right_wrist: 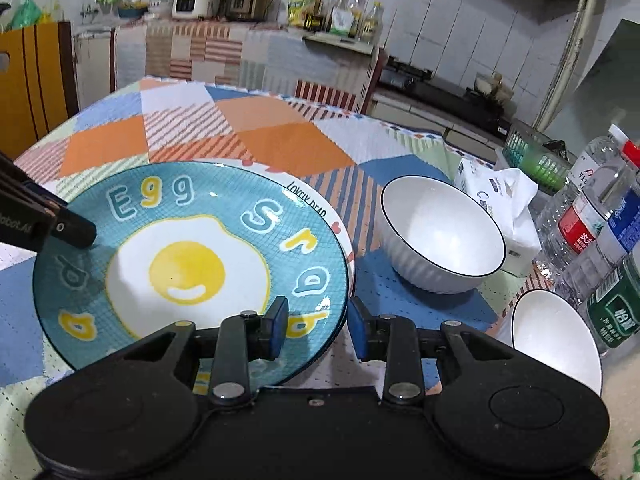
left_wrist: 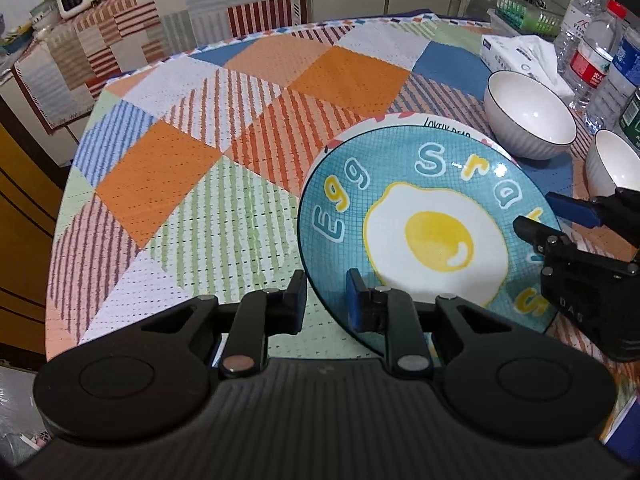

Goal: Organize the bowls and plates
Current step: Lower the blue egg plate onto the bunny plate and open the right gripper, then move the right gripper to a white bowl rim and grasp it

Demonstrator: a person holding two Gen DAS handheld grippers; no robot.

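We straddle the egg plate's (left_wrist: 420,216) rim with both open jaws, left gripper (left_wrist: 325,304) and right gripper (right_wrist: 318,328), steadying it atop another plate (right_wrist: 316,196).

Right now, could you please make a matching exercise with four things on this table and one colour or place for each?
Things:
1. egg plate
2. larger bowl
3. tissue pack
4. second plate

Descriptions:
A. white, with a dark rim line
B. under the egg plate
C. blue, with a yellow yolk
D. behind the larger bowl, beside the bottles

Pairs: 1-C, 2-A, 3-D, 4-B
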